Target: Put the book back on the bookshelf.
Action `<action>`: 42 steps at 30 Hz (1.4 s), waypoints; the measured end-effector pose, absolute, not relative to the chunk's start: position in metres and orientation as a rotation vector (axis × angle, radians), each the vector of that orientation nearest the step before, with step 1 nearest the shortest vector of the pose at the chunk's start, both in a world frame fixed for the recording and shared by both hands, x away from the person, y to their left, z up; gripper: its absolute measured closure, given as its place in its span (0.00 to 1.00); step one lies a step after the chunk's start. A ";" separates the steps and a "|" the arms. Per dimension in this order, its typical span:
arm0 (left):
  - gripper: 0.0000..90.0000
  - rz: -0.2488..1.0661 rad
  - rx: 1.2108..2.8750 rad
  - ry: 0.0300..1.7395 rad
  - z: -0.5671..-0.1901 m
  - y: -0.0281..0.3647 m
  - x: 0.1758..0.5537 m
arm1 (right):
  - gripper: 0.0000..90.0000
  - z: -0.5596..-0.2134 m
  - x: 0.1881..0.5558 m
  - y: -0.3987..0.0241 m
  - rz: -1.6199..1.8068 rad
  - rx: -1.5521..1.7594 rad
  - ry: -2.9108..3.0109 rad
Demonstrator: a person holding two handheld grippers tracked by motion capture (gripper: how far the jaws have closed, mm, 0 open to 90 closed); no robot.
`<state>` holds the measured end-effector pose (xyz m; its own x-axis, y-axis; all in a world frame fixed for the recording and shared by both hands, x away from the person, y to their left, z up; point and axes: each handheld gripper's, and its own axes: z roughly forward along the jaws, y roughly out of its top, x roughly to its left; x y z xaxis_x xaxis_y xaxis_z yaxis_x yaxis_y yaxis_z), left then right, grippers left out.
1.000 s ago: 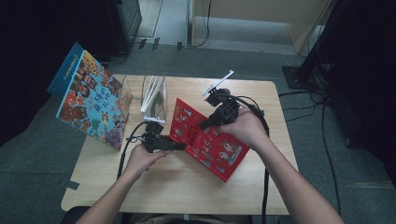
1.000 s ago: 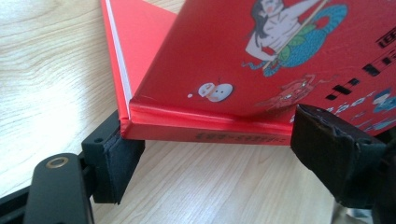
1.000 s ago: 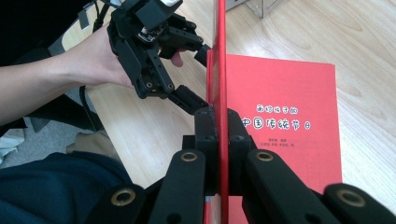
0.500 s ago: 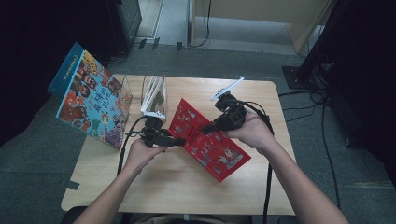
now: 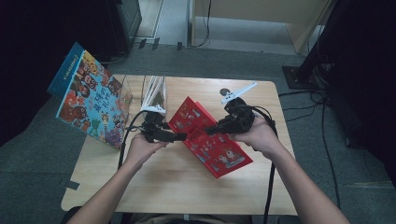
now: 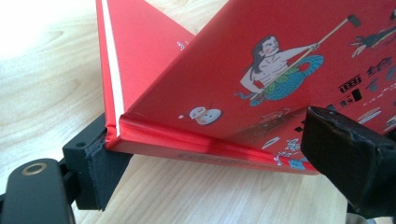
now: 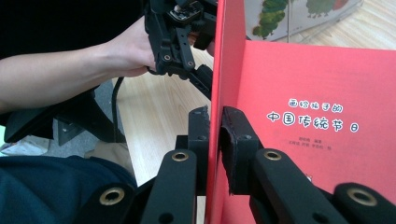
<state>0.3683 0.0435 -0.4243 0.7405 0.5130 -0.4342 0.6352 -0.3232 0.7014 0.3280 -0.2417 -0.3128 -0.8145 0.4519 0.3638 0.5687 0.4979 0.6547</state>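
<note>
**Red book's cover lifted open between both grippers**

From my remote seat I see the red book [image 5: 210, 135] lying near the middle of the table [image 5: 187, 196], its long axis running from about 11 o'clock to 5 o'clock in the high view. The left gripper [image 5: 180, 137] comes at it from 9 o'clock and has the spine edge between its jaws; in the left gripper view the book [image 6: 261, 93] sits between the two black pads, and both look to press on it (the far pad overlaps the cover's printed face). The right gripper [image 5: 211, 131] reaches in from 3 o'clock. In its own view the right gripper [image 7: 215, 135] has the thin red cover [image 7: 217, 70] standing on edge between narrow jaws, which have just been easing apart slightly; the pads sit tight against the board.

Compared with a second ago, the right hand [image 5: 259, 135] has slid toward 3 o'clock, and the cover stands opened away from the title page [image 7: 317, 116]. A colourful picture book [image 5: 88, 102] leans at the table's 10 o'clock corner, unchanged.
</note>
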 end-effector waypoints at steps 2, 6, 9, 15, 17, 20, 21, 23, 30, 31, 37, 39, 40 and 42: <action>0.12 -0.167 1.997 0.865 -0.424 0.044 0.370 | 0.91 -0.313 0.327 -0.242 -1.244 -0.880 -2.583; 0.09 -0.225 1.957 0.883 -0.423 0.047 0.372 | 0.92 -0.316 0.325 -0.241 -1.258 -0.878 -2.592; 0.08 -0.237 1.953 0.869 -0.422 0.048 0.373 | 0.92 -0.317 0.325 -0.242 -1.282 -0.873 -2.566; 0.00 -0.266 1.956 0.831 -0.422 0.046 0.372 | 0.93 -0.321 0.324 -0.241 -1.304 -0.845 -2.569; 0.03 -0.247 1.972 0.804 -0.419 0.047 0.371 | 0.94 -0.324 0.323 -0.242 -1.301 -0.836 -2.578; 0.11 -0.141 1.941 0.754 -0.408 0.054 0.363 | 0.98 -0.334 0.323 -0.239 -1.162 -0.814 -2.666; 0.15 -0.122 1.905 0.742 -0.403 0.058 0.362 | 0.98 -0.339 0.322 -0.238 -1.132 -0.807 -2.694; 0.18 -0.083 1.905 0.736 -0.396 0.060 0.361 | 0.99 -0.341 0.325 -0.241 -1.162 -0.816 -2.640; 0.34 -0.096 1.933 0.715 -0.385 0.066 0.363 | 0.98 -0.348 0.335 -0.244 -1.149 -0.769 -2.645; 0.37 -0.105 1.927 0.709 -0.383 0.067 0.363 | 0.98 -0.348 0.336 -0.245 -1.155 -0.762 -2.645; 0.58 -0.121 1.963 0.655 -0.374 0.070 0.365 | 0.88 -0.357 0.343 -0.249 -1.158 -0.786 -2.688; 0.63 -0.142 1.969 0.639 -0.372 0.070 0.365 | 0.84 -0.359 0.345 -0.250 -1.149 -0.799 -2.697; 0.66 -0.146 1.973 0.631 -0.371 0.069 0.365 | 0.82 -0.360 0.346 -0.251 -1.139 -0.811 -2.708; 0.69 -0.148 1.983 0.619 -0.369 0.069 0.365 | 0.78 -0.363 0.349 -0.253 -1.140 -0.831 -2.696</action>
